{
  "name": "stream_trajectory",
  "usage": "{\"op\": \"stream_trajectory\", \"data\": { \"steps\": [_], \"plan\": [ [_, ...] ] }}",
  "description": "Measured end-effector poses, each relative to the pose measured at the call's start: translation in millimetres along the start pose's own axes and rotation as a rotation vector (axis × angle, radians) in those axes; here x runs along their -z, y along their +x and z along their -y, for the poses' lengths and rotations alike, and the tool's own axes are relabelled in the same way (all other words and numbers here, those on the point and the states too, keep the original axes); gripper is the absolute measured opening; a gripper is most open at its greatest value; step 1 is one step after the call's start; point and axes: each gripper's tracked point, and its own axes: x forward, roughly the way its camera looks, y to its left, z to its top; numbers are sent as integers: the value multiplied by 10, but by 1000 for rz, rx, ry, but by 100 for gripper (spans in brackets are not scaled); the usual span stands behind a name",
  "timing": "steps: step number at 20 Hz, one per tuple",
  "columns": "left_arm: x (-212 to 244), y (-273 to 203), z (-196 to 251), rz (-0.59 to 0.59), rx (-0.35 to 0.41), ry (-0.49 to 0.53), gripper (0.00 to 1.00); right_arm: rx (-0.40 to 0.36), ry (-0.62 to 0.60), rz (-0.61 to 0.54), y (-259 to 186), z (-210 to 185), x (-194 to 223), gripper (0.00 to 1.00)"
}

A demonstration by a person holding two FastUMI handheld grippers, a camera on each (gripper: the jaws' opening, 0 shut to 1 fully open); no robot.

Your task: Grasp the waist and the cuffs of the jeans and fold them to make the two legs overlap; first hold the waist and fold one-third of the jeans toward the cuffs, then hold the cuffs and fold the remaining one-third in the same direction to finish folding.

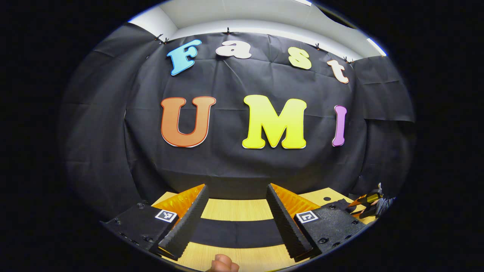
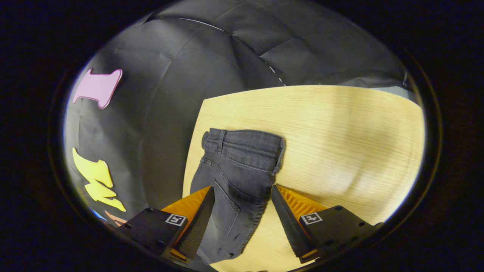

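Left gripper view
- Left gripper [image 1: 237, 221]: fingers spread wide apart, nothing between them; it is raised and aimed at the booth wall.
- Table [image 1: 242, 209]: light wood, low in the picture, with a dark band lying across it between the fingers; whether that band is denim I cannot tell.
- Fingertip [image 1: 223, 263]: a bit of the person's hand at 6 o'clock.
- Clamp [image 1: 368, 204]: a small orange and black object at 4 o'clock by the table's edge.

Right gripper view
- Right gripper [image 2: 243, 219]: fingers held wide apart above the cloth, clasping nothing.
- Jeans [image 2: 242, 177]: dark grey, lying flat on the wood near its 9 o'clock edge. They run from the middle toward 6 o'clock and pass between the fingers.
- Waist [image 2: 245, 145]: the band end, toward 12 o'clock from the fingers, with belt loops showing.
- Legs: they look already stacked, though the cuffs are out of sight.

Judgement
- Step: likely the approach to the waist for the first one-third fold.
- Next move: bring this tool forward onto the band, close on both layers, and bring the other down beside it.
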Motion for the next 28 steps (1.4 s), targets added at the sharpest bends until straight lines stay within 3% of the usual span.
{"op": "stream_trajectory", "data": {
  "steps": [1, 3, 6, 7, 8, 10, 12, 14, 20, 28],
  "plan": [
    [-30, -39, 6, 3, -2, 20, 98, -14, 5, 4, 28, -29, -10, 93],
    [-45, -94, 32, -4, 5, 50, 98, -1, 13, 3, 100, 58, -29, 85],
    [-54, -174, 4, -17, -1, 79, 98, -2, 87, -5, 158, 124, -19, 24],
    [-50, -194, -9, -22, -7, 78, 98, -17, 108, -6, 157, 104, -39, 23],
    [-44, -217, -30, -26, -10, 72, 98, -15, 101, 12, 202, 101, -45, 12],
    [-52, -249, -61, -32, -16, 52, 98, 41, 13, 38, 202, 134, -45, 1],
    [-52, -266, -86, -33, -21, 39, 98, 102, -138, 74, 166, 61, -46, 0],
    [-85, -277, -117, -24, -24, 32, 98, 117, -260, 113, 74, -80, -56, 1],
    [0, -318, -193, -42, -36, -13, 98, 65, -601, 192, -276, -750, 90, 1],
    [92, -424, -330, -46, -73, -61, 98, -34, -947, 262, -727, -1412, 682, 1]
  ]
}}
